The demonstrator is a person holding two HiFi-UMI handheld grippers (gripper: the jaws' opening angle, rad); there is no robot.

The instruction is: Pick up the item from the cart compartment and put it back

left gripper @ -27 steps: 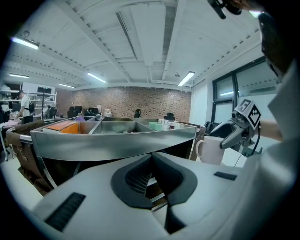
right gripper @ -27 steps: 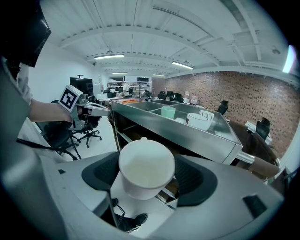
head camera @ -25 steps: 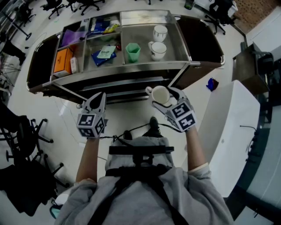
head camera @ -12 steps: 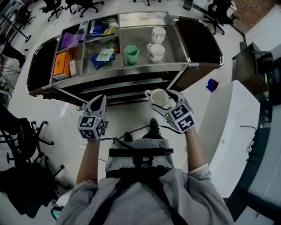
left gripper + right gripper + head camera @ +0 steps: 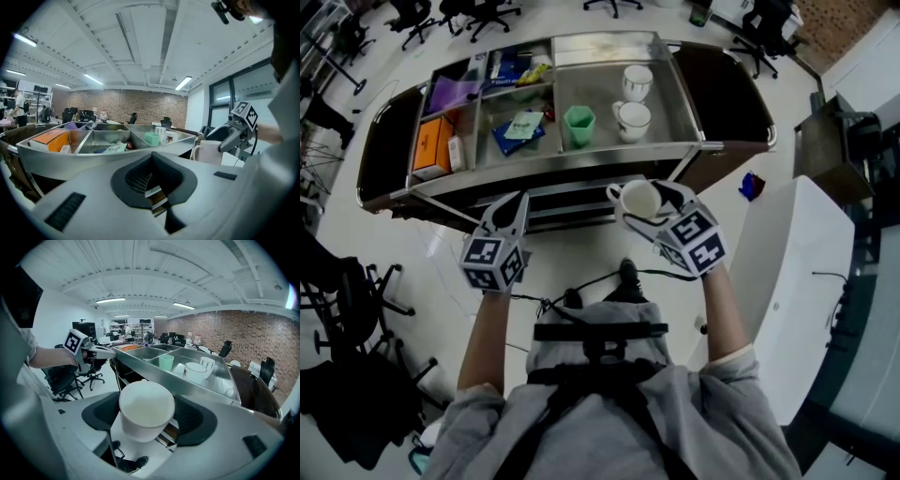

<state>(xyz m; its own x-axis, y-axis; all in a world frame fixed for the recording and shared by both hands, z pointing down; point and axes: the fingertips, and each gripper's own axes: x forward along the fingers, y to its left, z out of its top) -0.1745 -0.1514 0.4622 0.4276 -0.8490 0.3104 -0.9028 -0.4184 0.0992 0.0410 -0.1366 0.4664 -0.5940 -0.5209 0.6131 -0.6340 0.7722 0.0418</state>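
Note:
A white mug [image 5: 639,199] hangs in the air before the cart's front rail, with my right gripper [image 5: 645,205] shut on its sides. In the right gripper view the mug [image 5: 146,408] stands upright and empty between the dark pads [image 5: 194,420]. My left gripper [image 5: 510,209] is level with it at the left, shut and empty; its jaws meet in the left gripper view [image 5: 151,186]. The steel cart [image 5: 572,146] lies ahead. Its right compartment holds two white mugs [image 5: 635,119] and a green cup [image 5: 579,120].
The cart's left compartments hold blue packets [image 5: 521,130], an orange box [image 5: 433,139] and a purple bag [image 5: 456,82]. A white desk [image 5: 797,281] stands close at my right. Office chairs [image 5: 352,291] crowd the left. A small blue object [image 5: 752,181] lies on the floor.
Almost nothing differs. Both grippers keep their places in front of the cart, and the mug stays in the right gripper. The head view has shifted a little.

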